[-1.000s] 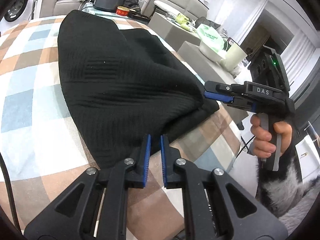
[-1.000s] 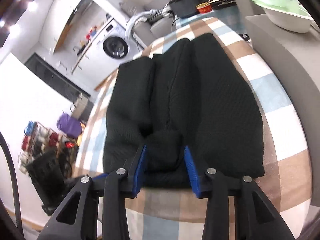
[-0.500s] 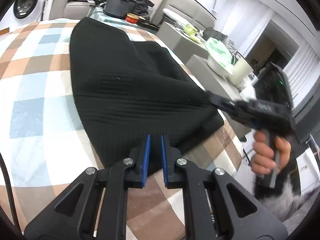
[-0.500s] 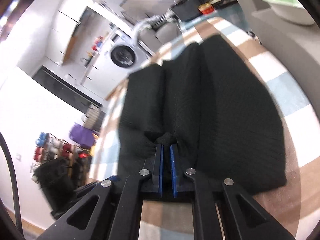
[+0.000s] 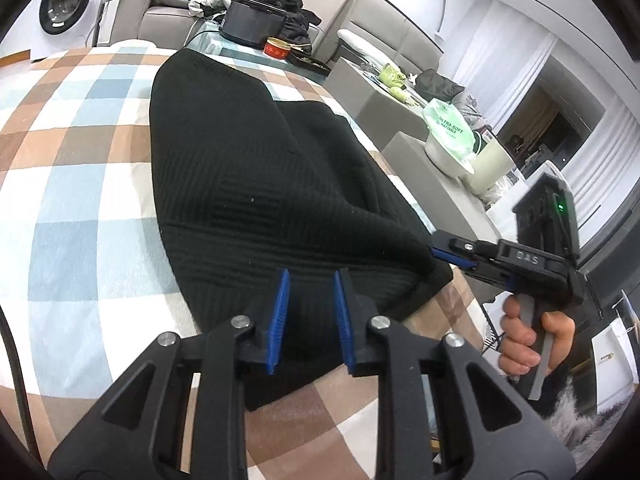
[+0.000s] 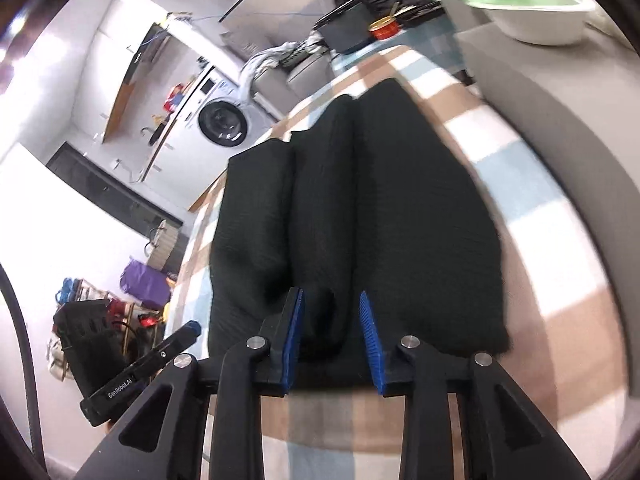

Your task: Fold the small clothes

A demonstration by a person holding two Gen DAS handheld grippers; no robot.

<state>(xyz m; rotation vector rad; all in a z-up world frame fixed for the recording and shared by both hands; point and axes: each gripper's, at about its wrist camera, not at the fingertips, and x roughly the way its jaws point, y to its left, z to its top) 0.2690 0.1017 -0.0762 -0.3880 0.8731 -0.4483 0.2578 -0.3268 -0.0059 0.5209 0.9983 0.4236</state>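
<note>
A black knit garment [image 5: 256, 184] lies folded lengthwise on the checked tablecloth [image 5: 80, 184]; it also shows in the right wrist view [image 6: 400, 208] with several long folds. My left gripper [image 5: 310, 308] is open over the garment's near edge, its blue pads apart with black cloth between them. My right gripper [image 6: 330, 332] is open at the garment's near end, with a raised fold between its pads. The right gripper also shows in the left wrist view [image 5: 444, 246], at the garment's right corner.
A grey side table [image 5: 420, 160] with a white bowl [image 5: 444, 156] and a green bag [image 5: 452, 128] stands to the right of the table. A black box [image 5: 252, 26] and a red tin [image 5: 277, 48] sit at the far end. A washing machine [image 6: 224, 120] stands beyond.
Both grippers have opened: the left was shut at the garment's edge, the right was shut on a fold half a second ago. The garment lies lower and flatter.
</note>
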